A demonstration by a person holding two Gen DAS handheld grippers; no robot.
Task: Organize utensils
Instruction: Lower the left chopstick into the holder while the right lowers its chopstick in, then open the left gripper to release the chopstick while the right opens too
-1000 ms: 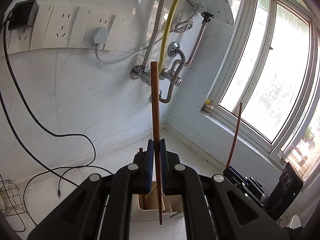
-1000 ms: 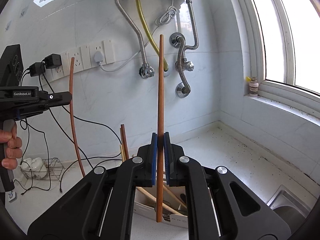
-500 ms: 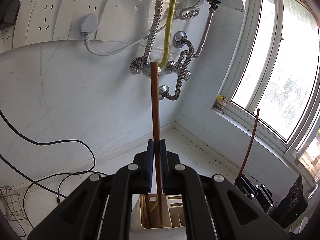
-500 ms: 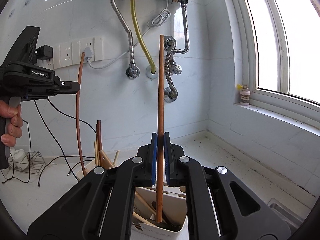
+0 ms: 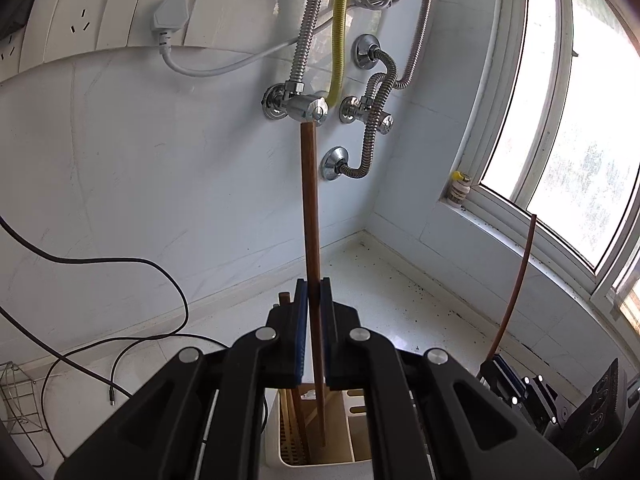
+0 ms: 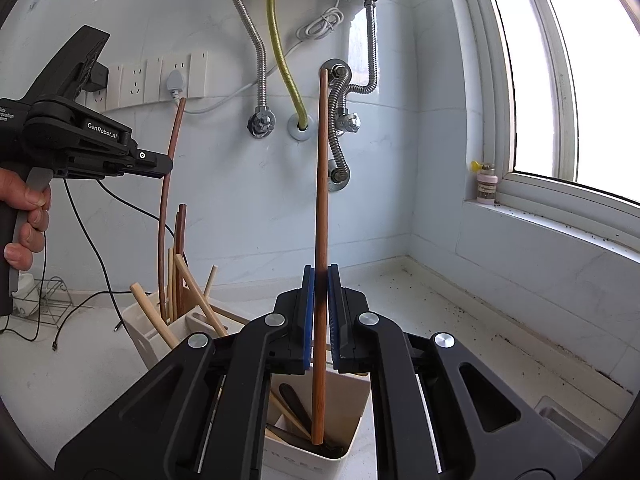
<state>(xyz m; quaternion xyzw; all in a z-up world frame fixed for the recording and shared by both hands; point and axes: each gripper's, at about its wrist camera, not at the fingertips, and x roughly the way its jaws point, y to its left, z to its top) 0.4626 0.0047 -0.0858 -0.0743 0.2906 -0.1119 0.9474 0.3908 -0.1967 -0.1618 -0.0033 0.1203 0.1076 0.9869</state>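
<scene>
Left wrist view: the left gripper (image 5: 314, 332) is clamped on a brown chopstick (image 5: 310, 216), its blue pads pressed to the shaft on both sides; the stick stands nearly upright, its top end crossing the chrome valve (image 5: 310, 108) on the white wall, its lower tip hanging inside a cream utensil holder (image 5: 320, 458) seen between the black fingers; a second dark stick (image 5: 294, 400) already stands in the same compartment, just to the left; whether the held tip touches the bottom cannot be told; at the lower right the right gripper (image 5: 496, 368) shows from the side, a thin brown chopstick (image 5: 518, 280) rising from it toward the window (image 5: 576, 120); a black cable (image 5: 120, 264) trails over the white counter (image 5: 400, 292).

Right wrist view: the right gripper (image 6: 320, 316) is likewise closed on its own brown chopstick (image 6: 321, 184), held upright; the lower end reaches down into the near compartment of the cream utensil holder (image 6: 356, 412), among a dark utensil and pale sticks lying there; at the left a person's hand (image 6: 24, 216) grips the handle of the left gripper (image 6: 166, 166), whose chopstick (image 6: 168, 216) drops into the holder's far compartment, beside a cluster of pale wooden sticks (image 6: 188, 292) leaning at angles; flexible metal hoses (image 6: 256, 48) and a yellow hose (image 6: 282, 60) hang on the wall behind; a small bottle (image 6: 486, 188) stands on the window ledge.
</scene>
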